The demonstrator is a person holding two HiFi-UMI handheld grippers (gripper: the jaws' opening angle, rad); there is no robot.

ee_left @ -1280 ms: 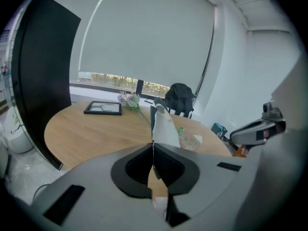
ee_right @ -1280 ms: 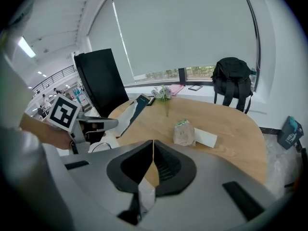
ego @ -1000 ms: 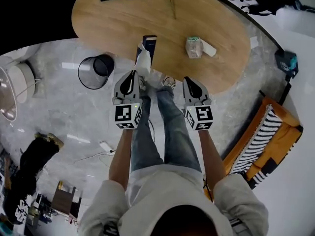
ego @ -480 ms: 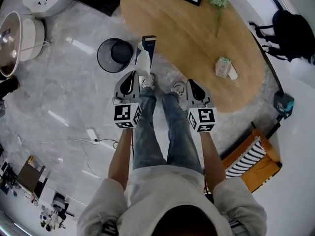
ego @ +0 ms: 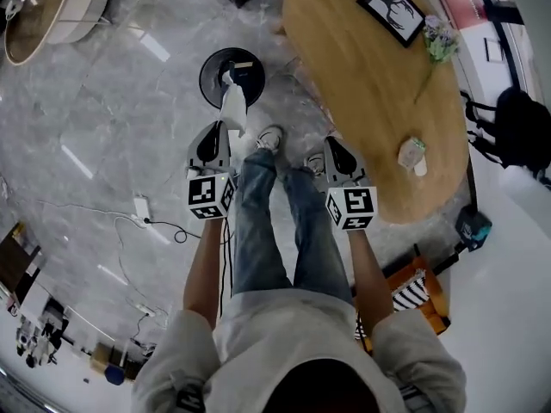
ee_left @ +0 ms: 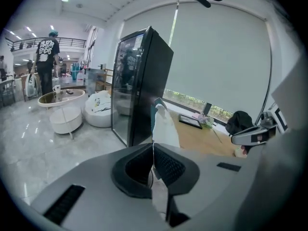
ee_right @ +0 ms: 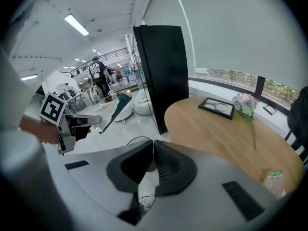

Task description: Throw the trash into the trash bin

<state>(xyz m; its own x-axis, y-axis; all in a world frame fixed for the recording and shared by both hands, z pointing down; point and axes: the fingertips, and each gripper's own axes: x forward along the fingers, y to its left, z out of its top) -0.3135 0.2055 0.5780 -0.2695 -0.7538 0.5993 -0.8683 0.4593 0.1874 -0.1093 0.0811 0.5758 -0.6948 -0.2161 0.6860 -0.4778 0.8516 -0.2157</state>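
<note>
My left gripper (ego: 220, 130) is shut on a piece of trash (ego: 233, 103), a white wrapper with a dark teal top end. In the head view the wrapper's far end lies over the black wire trash bin (ego: 212, 65) on the grey floor. In the left gripper view the trash (ee_left: 164, 125) stands up from between the closed jaws of my left gripper (ee_left: 153, 147). My right gripper (ego: 331, 143) is shut and empty, over the floor beside the table. The right gripper view shows my right gripper (ee_right: 152, 144) with the bin's rim (ee_right: 137, 139) just beyond it.
An oval wooden table (ego: 370, 93) at the right carries a framed picture (ego: 392, 11), flowers (ego: 439, 41) and a small packet (ego: 411, 155). A power strip with cable (ego: 142, 209) lies on the floor at the left. A tall black cabinet (ee_left: 139, 85) stands ahead.
The person has turned left, so the table slid to the right in the view. The bin has come from the left to straight ahead of the left gripper, under the held trash.
</note>
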